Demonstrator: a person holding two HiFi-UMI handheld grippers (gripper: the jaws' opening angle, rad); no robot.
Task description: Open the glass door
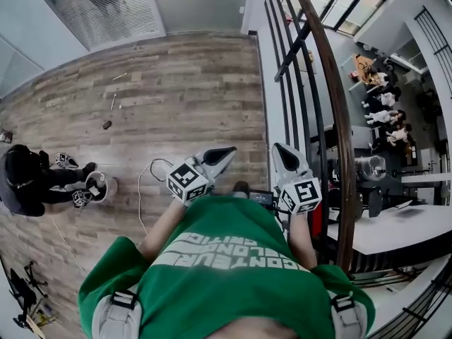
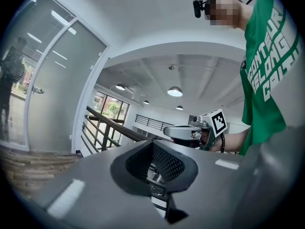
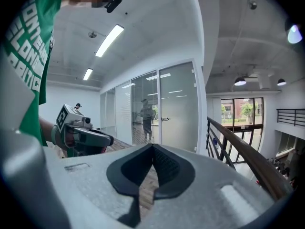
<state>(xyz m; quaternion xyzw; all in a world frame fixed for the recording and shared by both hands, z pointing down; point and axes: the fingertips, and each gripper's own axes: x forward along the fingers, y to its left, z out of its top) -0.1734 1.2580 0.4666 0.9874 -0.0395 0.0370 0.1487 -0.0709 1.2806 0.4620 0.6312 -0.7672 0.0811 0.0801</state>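
Far across the wood floor (image 1: 183,97), well apart from both grippers, stands the glass door (image 3: 177,108), its handle (image 3: 165,119) at its left edge. Left gripper (image 1: 227,152) and right gripper (image 1: 280,147) are both closed on nothing — walk closer first, spread one gripper's jaws, then take the handle squarely.

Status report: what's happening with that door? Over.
Left gripper, right gripper shut, empty. Glass door closed, well ahead, untouched. Person crouched off left.

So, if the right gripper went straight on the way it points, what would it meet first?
Nothing close. The right gripper, jaws together, points across the wood floor at the glass door, near its handle. That door looks first in line, though depth is unclear.
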